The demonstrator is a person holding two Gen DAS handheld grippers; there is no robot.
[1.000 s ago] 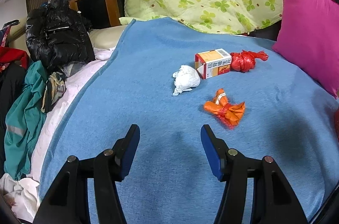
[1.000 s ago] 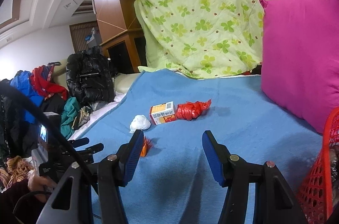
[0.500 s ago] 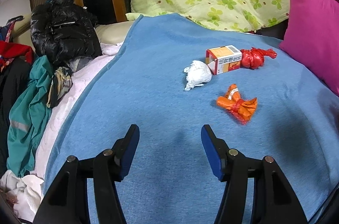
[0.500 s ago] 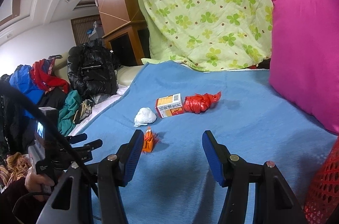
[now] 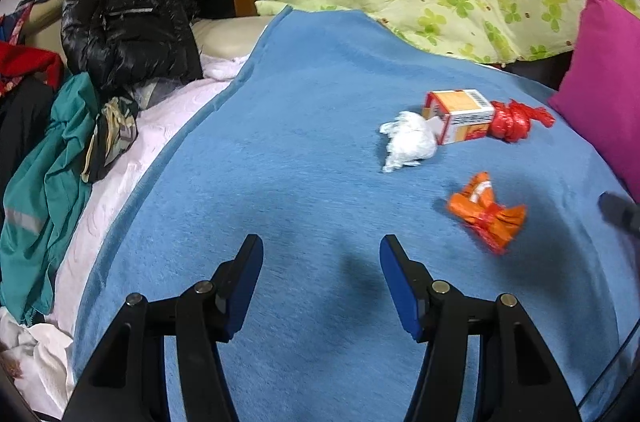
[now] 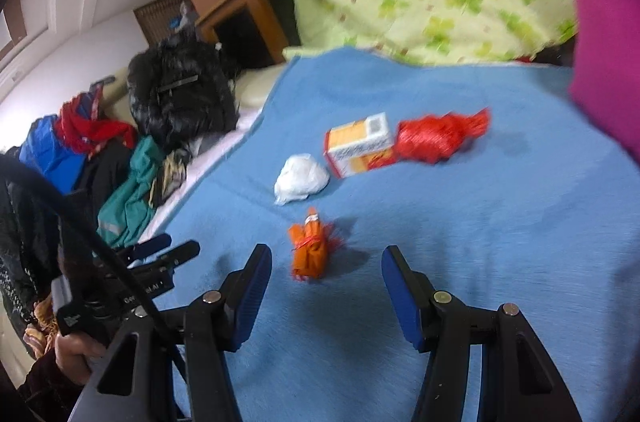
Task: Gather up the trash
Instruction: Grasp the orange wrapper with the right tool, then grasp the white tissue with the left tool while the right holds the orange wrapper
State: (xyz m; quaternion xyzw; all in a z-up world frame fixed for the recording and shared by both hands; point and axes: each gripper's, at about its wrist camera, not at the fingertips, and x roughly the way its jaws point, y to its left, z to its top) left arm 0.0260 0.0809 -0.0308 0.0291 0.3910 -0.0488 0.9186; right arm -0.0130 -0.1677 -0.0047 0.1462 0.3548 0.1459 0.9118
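Box (image 6: 358, 144): lay on its side on the blue blanket (image 6: 500, 222), contents unseen.
Orange wrapper (image 6: 310, 250): just ahead of right gripper (image 6: 326, 280), long axis pointing away.
Left gripper (image 5: 322, 272): half open, empty.
Right gripper: half open, empty.

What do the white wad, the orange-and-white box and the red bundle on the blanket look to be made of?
White wad: probably crumpled tissue or thin plastic; matte, soft creases, too blurred to settle. Box: printed cardboard, with flat faces, sharp edges and a barcode. Red bundle: likely thin plastic bag or netting, knotted, slightly shiny. All lie on the blue blanket, which looks like napped fabric.
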